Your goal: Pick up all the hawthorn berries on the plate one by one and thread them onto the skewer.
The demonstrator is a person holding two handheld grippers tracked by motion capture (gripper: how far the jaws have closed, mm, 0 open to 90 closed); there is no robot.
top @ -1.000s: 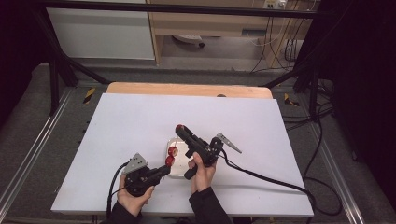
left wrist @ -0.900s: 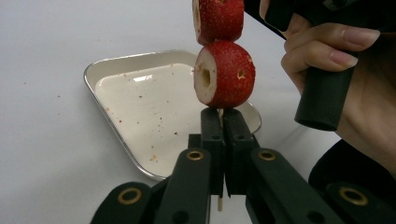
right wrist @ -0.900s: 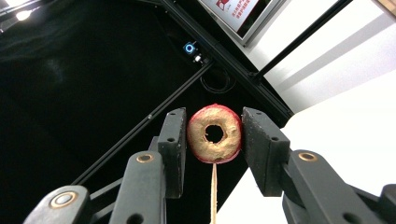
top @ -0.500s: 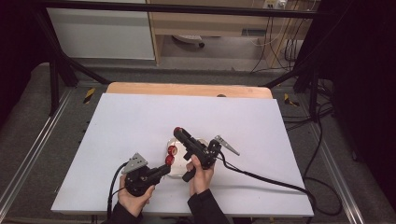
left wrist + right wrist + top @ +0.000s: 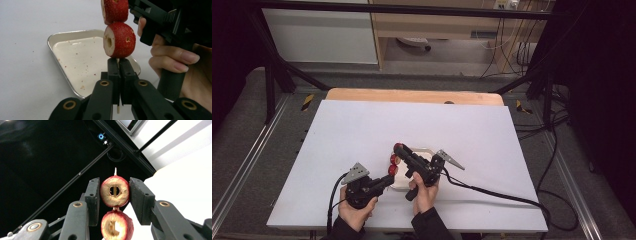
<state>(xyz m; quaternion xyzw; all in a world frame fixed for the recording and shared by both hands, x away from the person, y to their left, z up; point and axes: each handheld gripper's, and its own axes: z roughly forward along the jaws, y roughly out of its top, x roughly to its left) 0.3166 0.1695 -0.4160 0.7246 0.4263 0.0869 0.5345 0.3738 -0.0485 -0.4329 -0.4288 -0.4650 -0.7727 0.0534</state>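
White table (image 5: 362, 130) below: the right gripper (image 5: 399, 148) has crept up the skewer, over the tray (image 5: 424, 150). Left gripper (image 5: 119, 66) pinches the skewer (image 5: 117, 110) tight under two hawthorns. Right gripper's jaws clasp the top hawthorn (image 5: 115, 191), likely seating it.

No writing, label, brand, number or sign can be read anywhere; the worktop (image 5: 362, 135), the metal tray (image 5: 75, 57) and the black tongs (image 5: 119, 72) bear no legible marks.
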